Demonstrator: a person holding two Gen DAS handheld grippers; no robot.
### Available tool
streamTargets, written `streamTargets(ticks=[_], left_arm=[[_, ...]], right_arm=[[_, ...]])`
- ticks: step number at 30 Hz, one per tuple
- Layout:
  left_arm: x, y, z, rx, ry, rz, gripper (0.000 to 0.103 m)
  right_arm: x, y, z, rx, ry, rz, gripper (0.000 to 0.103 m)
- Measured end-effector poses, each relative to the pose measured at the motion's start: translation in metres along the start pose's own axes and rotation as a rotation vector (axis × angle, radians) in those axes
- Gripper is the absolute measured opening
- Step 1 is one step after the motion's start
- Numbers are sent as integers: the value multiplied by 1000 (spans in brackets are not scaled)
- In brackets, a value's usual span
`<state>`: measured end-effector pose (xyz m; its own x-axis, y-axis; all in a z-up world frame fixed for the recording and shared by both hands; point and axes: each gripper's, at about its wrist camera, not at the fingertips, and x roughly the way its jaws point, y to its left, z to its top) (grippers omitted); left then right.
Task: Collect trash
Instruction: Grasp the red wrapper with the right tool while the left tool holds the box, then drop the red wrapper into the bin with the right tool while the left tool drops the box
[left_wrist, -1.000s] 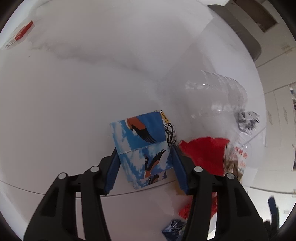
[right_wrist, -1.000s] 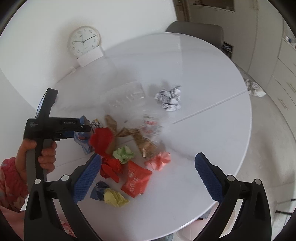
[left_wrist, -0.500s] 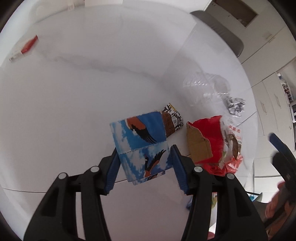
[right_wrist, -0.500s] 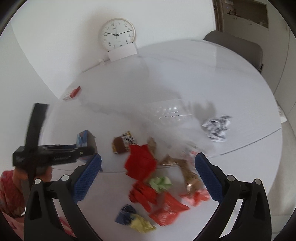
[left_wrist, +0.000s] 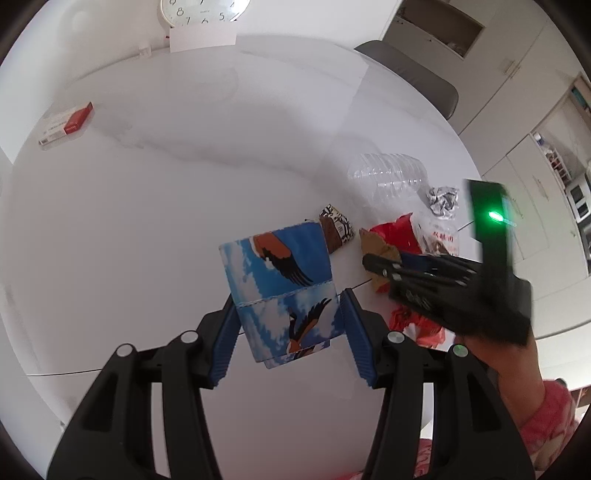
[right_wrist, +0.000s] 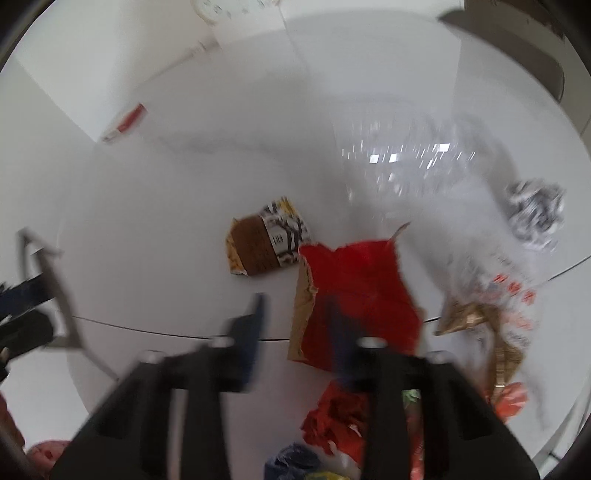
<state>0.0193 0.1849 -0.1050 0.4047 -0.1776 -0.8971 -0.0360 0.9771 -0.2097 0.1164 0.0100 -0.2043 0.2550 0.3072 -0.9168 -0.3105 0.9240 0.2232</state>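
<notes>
Evidently meant as the trash container, the blue bird-print box (left_wrist: 280, 295) sits clamped between the left gripper (left_wrist: 288, 332) pads, lifted over the table (left_wrist: 147, 221). Right gripper (right_wrist: 295, 325), partly open, nears the red torn wrapper (right_wrist: 354, 288) ahead, probably to grab it.

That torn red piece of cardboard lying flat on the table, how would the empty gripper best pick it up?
A judgement: the red cardboard piece lies flat, so pinch an edge. Its torn left edge shows brown backing and bare table beside it. The right gripper, open just above, could come down there, one finger sliding under.
</notes>
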Motion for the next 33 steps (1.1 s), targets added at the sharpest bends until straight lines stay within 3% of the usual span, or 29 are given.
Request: streamTargets(ticks=[4, 6, 10, 13, 17, 19, 22, 24, 28, 33], left_arm=[[-9, -2, -4, 19, -8, 3, 52], [-13, -5, -3, 29, -16, 8, 52], [-24, -20, 0, 72, -37, -11, 52], [-30, -41, 2, 124, -52, -38, 52], [-35, -92, 2, 235, -60, -119, 52], [-33, -120, -2, 290, -42, -175, 52], [-26, -160, -12, 360, -4, -244, 52], [-21, -183, -20, 398, 26, -279, 52], [-9, -224, -37, 466, 94, -306, 52], [-1, -265, -58, 562, 127, -266, 52]], right_arm=[[-2, 1, 0, 37, -17, 35, 7], [-17, -1, -1, 68, -58, 107, 6], [-69, -3, -9, 98, -174, 230, 6], [-115, -17, -24, 139, -258, 276, 6], [-193, -63, -78, 224, -386, 203, 7], [-219, -97, -119, 296, -410, 89, 7], [-217, -144, -173, 400, -331, -95, 7], [-199, -173, -207, 483, -259, -136, 7], [-118, -232, -277, 641, -61, -109, 7], [-18, -264, -327, 731, 134, -34, 7]])
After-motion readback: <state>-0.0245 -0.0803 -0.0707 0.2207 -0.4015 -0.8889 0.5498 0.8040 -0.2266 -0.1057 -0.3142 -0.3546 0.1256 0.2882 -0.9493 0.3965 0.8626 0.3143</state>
